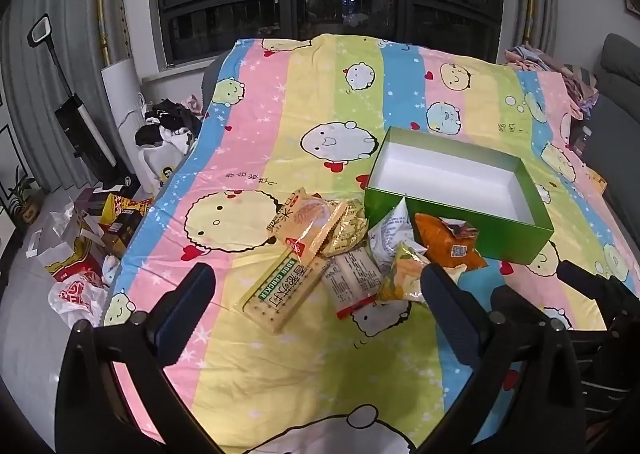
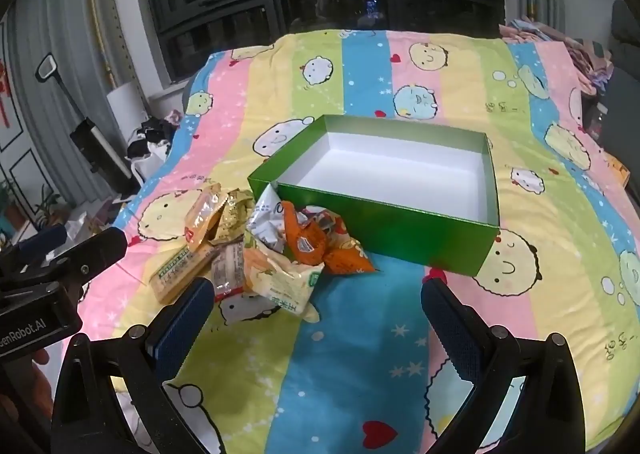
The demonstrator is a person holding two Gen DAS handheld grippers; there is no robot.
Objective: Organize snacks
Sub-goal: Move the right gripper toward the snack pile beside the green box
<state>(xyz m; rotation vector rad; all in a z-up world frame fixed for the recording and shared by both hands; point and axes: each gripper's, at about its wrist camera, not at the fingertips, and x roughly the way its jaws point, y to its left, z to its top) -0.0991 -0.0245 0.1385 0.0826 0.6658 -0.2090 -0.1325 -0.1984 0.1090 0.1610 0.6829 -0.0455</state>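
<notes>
Green box [image 2: 400,221] and snack packets [image 1: 344,254] just beyond both spread, empty claws [image 1: 318,284] [image 2: 316,300]

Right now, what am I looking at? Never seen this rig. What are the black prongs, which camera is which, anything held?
No robot arm here: a person carries a two-finger gripper in each hand, each with a fisheye camera looking forward along its fingers. One picture is from the left gripper, the other from the right gripper; the black prongs with blue pads are their fingers. The left gripper also shows at the left edge of the right view.

Both hover over a bed with a striped cartoon bedsheet. On it sits an open, empty green box. Beside the box lies a pile of snack packets, including a soda cracker pack and an orange packet.

Both grippers are wide open; nothing is held.
</notes>
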